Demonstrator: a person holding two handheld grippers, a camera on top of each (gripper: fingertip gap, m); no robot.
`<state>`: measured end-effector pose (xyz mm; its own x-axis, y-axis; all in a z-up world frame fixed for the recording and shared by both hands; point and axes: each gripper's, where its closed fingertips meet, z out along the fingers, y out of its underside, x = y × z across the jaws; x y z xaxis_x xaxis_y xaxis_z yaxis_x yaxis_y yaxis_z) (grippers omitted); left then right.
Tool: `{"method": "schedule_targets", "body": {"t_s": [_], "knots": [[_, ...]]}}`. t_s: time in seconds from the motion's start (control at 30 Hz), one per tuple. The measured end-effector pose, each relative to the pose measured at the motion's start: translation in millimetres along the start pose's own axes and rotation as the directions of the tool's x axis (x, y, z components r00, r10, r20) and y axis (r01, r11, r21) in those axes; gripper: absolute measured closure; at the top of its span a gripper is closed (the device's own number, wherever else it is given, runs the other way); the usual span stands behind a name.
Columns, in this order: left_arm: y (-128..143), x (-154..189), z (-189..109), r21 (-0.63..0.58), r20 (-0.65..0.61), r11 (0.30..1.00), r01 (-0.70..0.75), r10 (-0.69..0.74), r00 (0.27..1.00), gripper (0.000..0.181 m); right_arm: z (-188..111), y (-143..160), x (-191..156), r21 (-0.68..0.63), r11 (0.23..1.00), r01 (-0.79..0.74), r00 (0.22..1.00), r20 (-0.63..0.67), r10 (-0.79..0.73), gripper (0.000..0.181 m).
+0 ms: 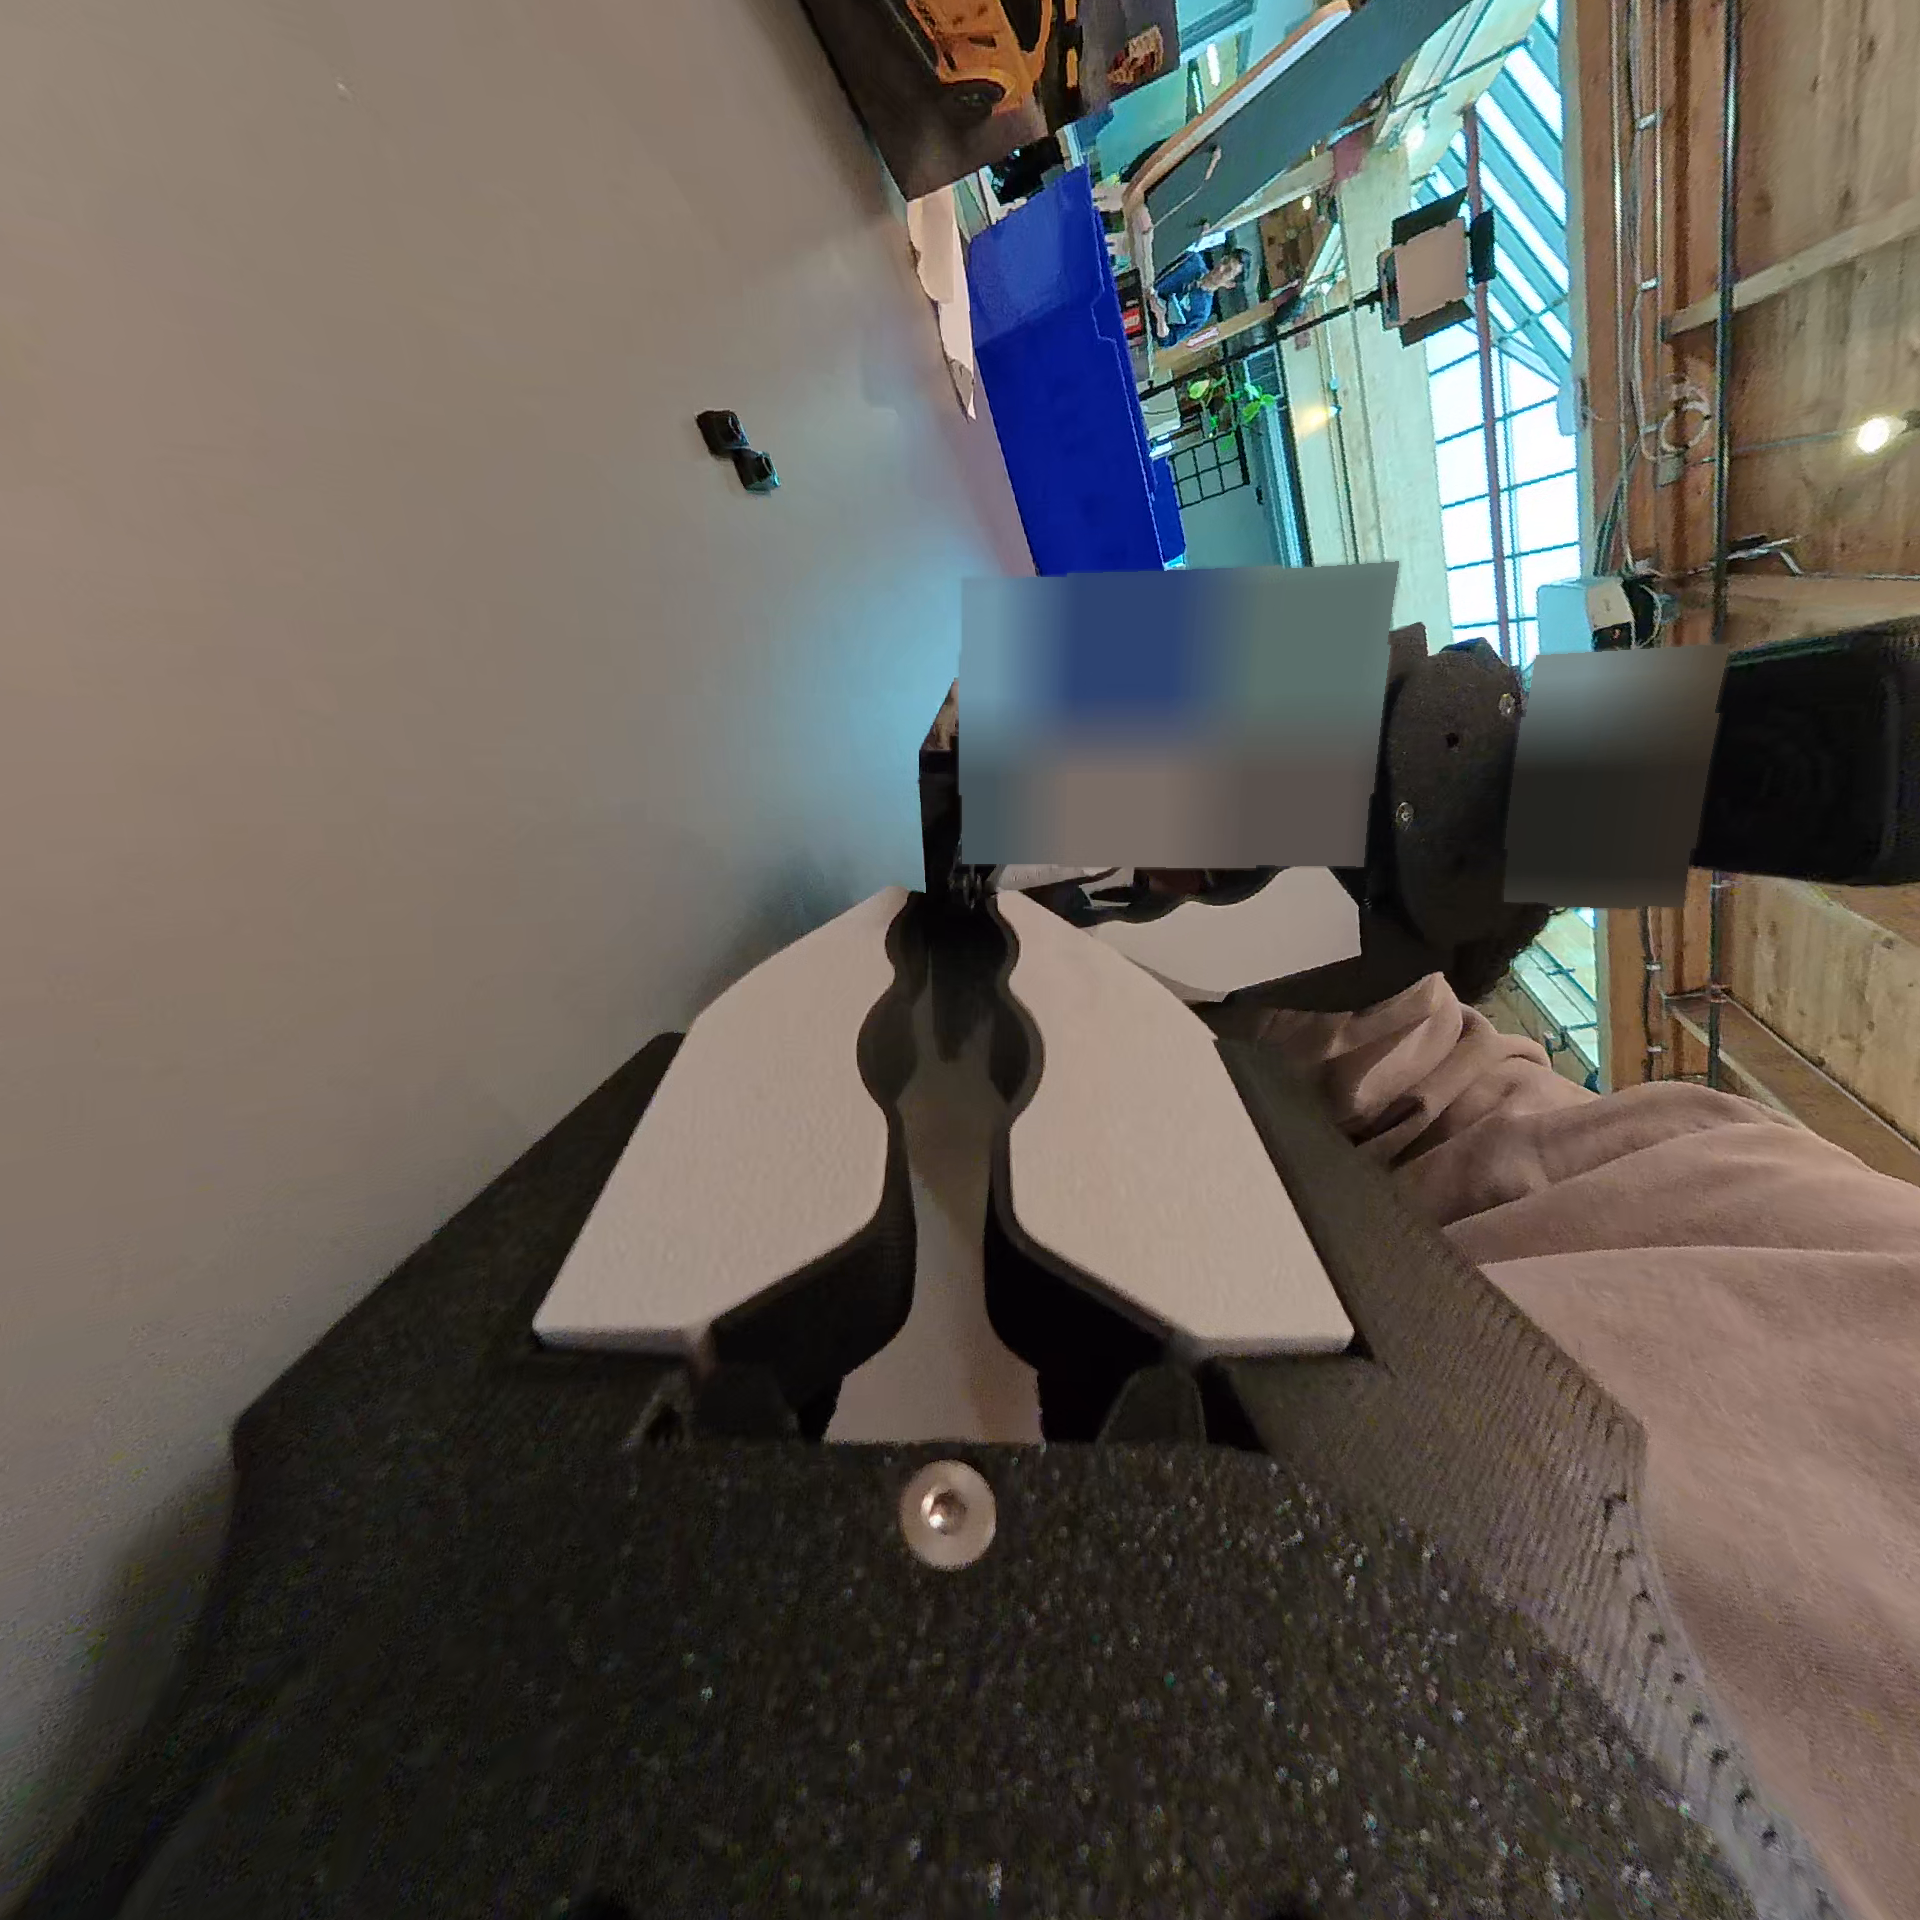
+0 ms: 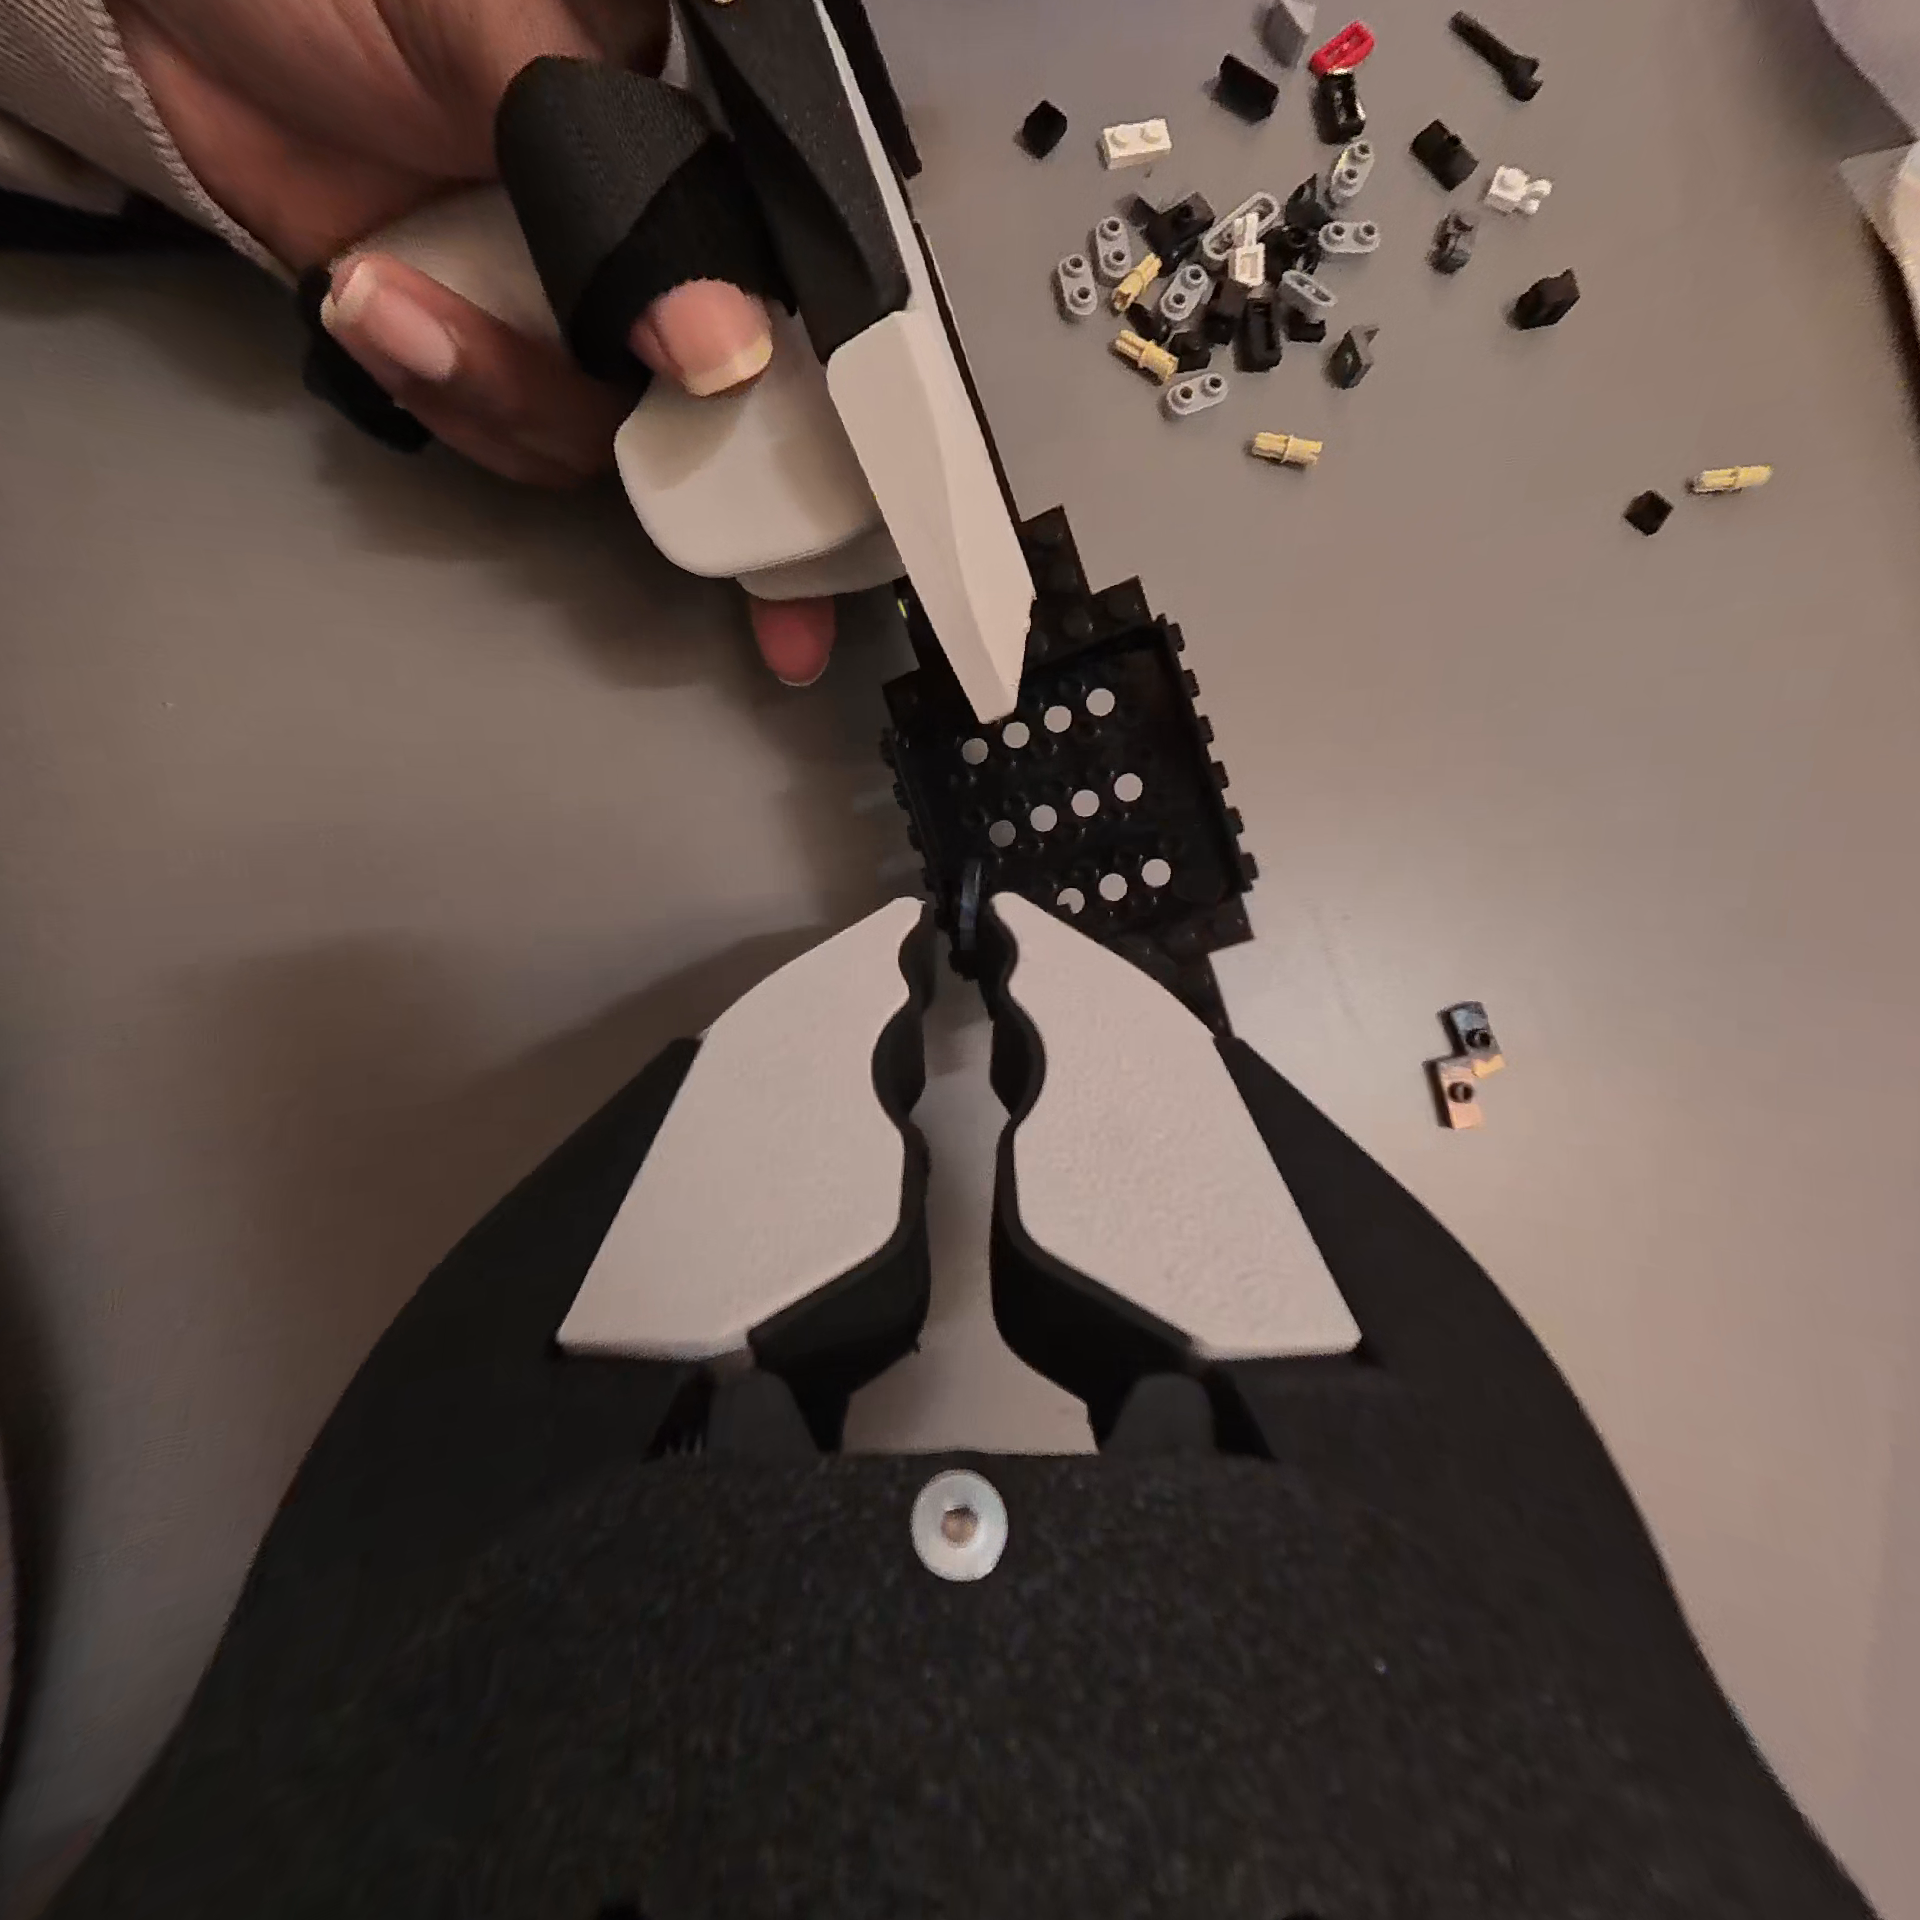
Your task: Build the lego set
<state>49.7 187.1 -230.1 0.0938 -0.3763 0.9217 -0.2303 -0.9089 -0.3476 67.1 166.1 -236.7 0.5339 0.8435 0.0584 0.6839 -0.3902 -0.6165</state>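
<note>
While the left tool (image 2: pixel 997 686) grips the black perforated plastic lego frame (image 2: pixel 1091 810) by its far edge, steadying it above the grey counter (image 2: pixel 416 779), the right tool (image 2: pixel 961 920) pinches a small dark pin (image 2: pixel 968 914), apparently to seat it. Loose grey, black and tan pieces (image 2: pixel 1236 281) wait at the right.

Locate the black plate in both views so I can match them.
Left wrist view: plate just above centre, at the left tool's tips, mostly behind a blur patch.
Right wrist view: centre, beyond the right tool, which pinches a dark piece at its edge.
Shared landmark: grey table.
</note>
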Motion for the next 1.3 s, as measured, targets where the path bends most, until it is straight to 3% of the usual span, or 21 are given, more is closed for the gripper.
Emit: {"method": "schedule_targets", "body": {"t_s": [0.27,0.6,1.3], "knots": [[6,0,4,-0.034,0.007,0.999,-0.027,0.027,1.000,0.172,-10,-1,-5,0.032,0.995,-0.096,0.986,0.140,0.091,0.177],[7,2,4,-0.042,-0.007,0.999,-0.022,0.022,1.000,0.172,-14,-7,2,-0.021,0.999,-0.045,0.979,0.200,0.048,0.178],[12,4,5,-0.073,-0.027,0.997,-0.028,0.026,0.999,0.172,-33,-12,4,-0.004,0.994,-0.112,0.899,0.427,0.103,0.178]]}}
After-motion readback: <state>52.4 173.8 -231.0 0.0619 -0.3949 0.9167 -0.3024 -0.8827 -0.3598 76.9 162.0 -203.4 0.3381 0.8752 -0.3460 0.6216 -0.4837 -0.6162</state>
